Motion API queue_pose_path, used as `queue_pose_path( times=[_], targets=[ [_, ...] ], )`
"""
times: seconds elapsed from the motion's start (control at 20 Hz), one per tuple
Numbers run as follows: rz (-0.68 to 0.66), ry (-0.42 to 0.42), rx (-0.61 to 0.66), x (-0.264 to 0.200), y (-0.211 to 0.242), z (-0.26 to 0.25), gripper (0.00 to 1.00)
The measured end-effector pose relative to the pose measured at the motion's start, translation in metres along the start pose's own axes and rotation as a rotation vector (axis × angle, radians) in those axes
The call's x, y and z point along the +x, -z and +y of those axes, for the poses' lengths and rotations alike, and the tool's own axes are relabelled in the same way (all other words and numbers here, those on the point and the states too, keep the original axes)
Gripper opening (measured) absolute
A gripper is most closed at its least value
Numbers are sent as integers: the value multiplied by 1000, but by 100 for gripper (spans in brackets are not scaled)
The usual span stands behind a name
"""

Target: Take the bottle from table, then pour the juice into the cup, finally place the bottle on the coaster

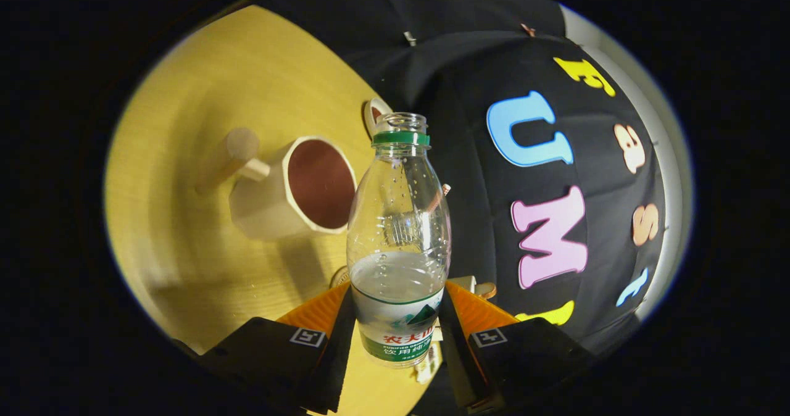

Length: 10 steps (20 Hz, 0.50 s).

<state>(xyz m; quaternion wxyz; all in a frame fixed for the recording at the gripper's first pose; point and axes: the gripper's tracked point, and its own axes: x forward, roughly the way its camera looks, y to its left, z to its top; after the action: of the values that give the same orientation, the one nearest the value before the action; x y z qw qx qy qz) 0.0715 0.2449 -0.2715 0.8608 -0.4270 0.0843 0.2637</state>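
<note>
Gripper (398, 326) clamped on the uncapped bottle (399, 243) between its fingers, lifted and tilting, so the pour step looks underway; next needs the mouth carried over the cup (290, 189) beyond the jaws, leftward.

My one camera rides on me, looking forward along my two fingers (336, 326); it sits very close to the bottle (398, 231) clamped between them; the view is tilted, the table (203, 126) swinging off to one side; beyond my fingers lies the cup (296, 187).
</note>
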Motion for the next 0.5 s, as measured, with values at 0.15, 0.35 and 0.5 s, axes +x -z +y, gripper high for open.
queue_pose_path(
  times=[0.15,0.35,0.5],
  targets=[
    [-57,29,247,-3,-12,-9,71],
    [-120,90,494,11,-22,-34,71],
    [-151,142,609,25,-19,-51,71]
  ],
)
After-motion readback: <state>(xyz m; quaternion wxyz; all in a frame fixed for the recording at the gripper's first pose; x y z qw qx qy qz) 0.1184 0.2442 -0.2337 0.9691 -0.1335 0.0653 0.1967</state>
